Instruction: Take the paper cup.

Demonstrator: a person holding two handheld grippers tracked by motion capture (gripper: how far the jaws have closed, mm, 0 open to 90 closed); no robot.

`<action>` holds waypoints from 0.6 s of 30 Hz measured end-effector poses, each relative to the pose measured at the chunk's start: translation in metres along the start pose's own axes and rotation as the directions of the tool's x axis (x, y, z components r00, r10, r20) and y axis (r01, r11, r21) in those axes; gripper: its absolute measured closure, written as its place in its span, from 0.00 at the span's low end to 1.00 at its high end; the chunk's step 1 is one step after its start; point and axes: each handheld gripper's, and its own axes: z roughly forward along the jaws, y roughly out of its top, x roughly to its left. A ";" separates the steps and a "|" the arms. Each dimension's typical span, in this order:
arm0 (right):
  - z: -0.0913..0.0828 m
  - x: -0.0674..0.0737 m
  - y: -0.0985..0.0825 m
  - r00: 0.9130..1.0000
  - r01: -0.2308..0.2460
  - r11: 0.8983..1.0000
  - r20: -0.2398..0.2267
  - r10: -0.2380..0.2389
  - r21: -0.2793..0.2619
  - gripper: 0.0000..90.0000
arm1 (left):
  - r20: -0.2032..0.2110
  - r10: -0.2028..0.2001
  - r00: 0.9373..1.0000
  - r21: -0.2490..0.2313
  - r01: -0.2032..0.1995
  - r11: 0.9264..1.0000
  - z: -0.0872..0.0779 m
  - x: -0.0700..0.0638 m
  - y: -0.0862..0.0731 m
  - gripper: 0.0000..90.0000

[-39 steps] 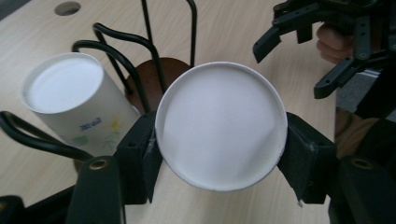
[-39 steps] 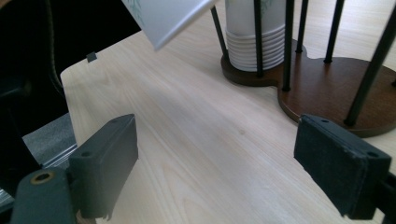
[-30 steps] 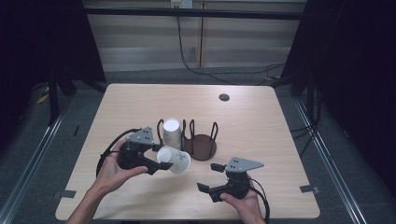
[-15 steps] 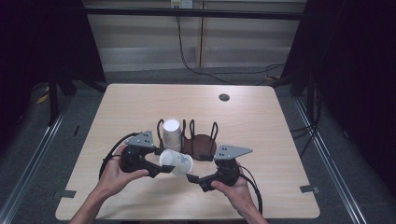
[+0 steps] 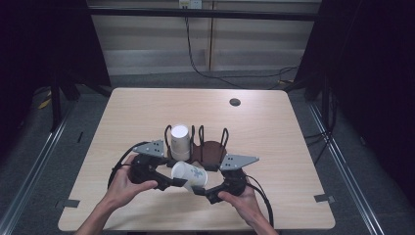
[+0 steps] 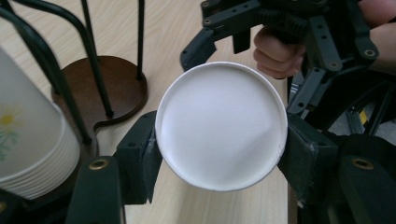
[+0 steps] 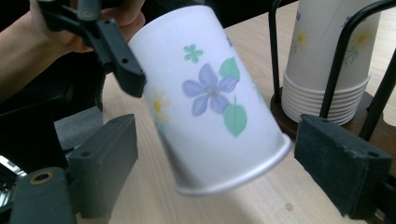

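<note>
Hand-over of a single paper cup (image 5: 190, 175) between two hand-held grippers, above the near part of the wooden table (image 5: 274, 127), just in front of the cup holder (image 5: 211, 149). The left gripper (image 5: 177, 183) pinches the cup by its base end, one black pad on each side of the wall, as the left gripper view shows looking into the white bottom disc (image 6: 221, 125). The cup lies tilted on its side, flower print outward and rim toward the right gripper (image 5: 197, 190). That gripper's jaws stand spread, one on either side of the rim end (image 7: 233, 177) with a clear gap to each pad (no contact yet on either side). Judged step: transfer of the cup from left to right, the receiving grip not yet made. The next move would call for the right jaws to close squarely on the wall near the rim, gently enough not to crush the thin paper, before the left lets go. A stack of matching cups (image 5: 179, 142) stands upside down in the holder's left bay, just behind the left gripper
</note>
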 end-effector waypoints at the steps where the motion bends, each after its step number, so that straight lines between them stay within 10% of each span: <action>1: 0.001 0.000 -0.001 1.000 0.002 1.000 -0.005 -0.002 0.000 0.14 | 0.004 0.000 1.000 -0.001 0.000 1.000 0.001 -0.001 0.001 0.41; 18: 0.006 0.004 -0.002 0.997 0.057 0.998 -0.056 -0.057 0.004 0.19 | 0.072 -0.003 0.997 -0.016 0.004 1.000 -0.008 -0.004 0.009 0.41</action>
